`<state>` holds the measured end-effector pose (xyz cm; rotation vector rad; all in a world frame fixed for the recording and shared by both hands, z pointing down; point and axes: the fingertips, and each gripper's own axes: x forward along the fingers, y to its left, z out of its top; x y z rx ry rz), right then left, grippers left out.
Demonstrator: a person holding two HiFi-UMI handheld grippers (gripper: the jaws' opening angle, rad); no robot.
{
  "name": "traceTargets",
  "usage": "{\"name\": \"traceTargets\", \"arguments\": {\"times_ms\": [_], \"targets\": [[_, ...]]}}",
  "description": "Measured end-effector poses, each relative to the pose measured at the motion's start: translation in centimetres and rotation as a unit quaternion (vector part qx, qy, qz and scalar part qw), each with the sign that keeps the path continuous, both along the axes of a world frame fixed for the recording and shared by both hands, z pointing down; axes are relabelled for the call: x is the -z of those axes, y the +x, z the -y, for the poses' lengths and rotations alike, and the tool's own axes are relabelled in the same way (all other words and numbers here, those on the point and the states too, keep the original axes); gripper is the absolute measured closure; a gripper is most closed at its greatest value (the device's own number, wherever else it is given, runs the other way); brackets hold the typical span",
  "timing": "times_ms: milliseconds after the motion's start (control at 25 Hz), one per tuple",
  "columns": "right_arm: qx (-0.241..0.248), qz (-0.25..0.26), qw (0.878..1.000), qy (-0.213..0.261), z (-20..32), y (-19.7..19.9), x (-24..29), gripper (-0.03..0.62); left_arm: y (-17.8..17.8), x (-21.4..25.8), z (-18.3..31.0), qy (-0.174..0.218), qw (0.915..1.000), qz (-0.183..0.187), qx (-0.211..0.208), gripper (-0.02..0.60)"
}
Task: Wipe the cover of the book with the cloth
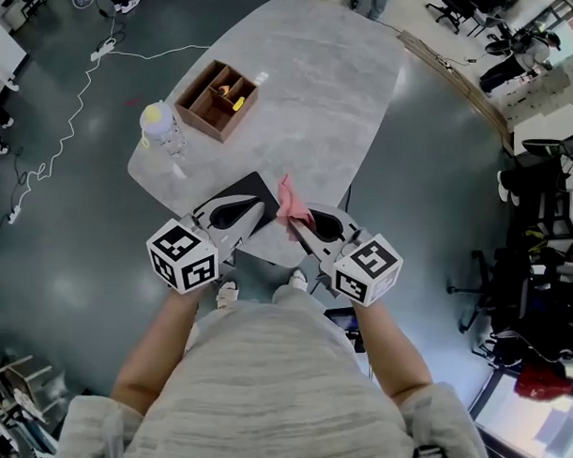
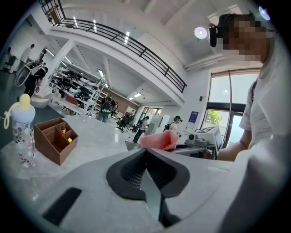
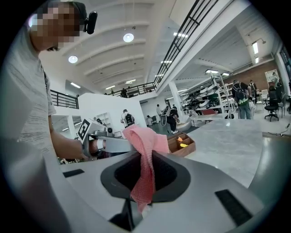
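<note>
Where the person's bare forearms reach out from a grey top, each hand carries a gripper, its marker cube nearest the body. The right gripper (image 1: 293,220) is clenched on the pink cloth (image 1: 288,201). In the right gripper view the cloth (image 3: 144,157) hangs down between the jaws and bunches above their tips. The left gripper (image 1: 257,211) has its jaws pressed together (the cloth sits just past their tips in the left gripper view, and I cannot tell whether a corner is nipped). The two grippers point toward each other, tips close.

Under the left gripper, the black book (image 1: 253,187) lies flat at the near edge of the grey table (image 1: 320,74), with the cloth held beside its right corner. Whether cloth and cover touch is unclear.

Farther along the table a clear bottle (image 1: 161,128) with a pale yellow cap stands near the left edge. Just beyond it sits a wooden box (image 1: 218,101) with compartments, a small yellow thing in one. A white cable (image 1: 75,113) trails over the floor at left, and office chairs (image 1: 518,39) stand at far right.
</note>
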<state>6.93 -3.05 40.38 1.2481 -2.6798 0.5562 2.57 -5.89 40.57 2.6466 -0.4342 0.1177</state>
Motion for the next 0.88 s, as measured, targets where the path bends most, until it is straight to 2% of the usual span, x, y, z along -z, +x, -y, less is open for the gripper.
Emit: {"name": "traceTargets", "arguments": {"times_ms": [320,680,880], "targets": [[0.001,0.0,1.0,0.009,-0.7,-1.4,-0.2,0.548,-1.2,1.7,-0.9,0.064,0.9978,-0.015,0.002,0.566],[-0.016,0.008,1.0,0.003,-0.3,-1.7,-0.8,0.548,-4.3,1.3,-0.5,0.065,0.9975,-0.017,0.025,0.566],[-0.018,0.012,1.0,0.004,0.0,-1.4,-0.6,0.548,-4.2,2.0,-1.0,0.073,0.9968,-0.03,0.017,0.566]]}}
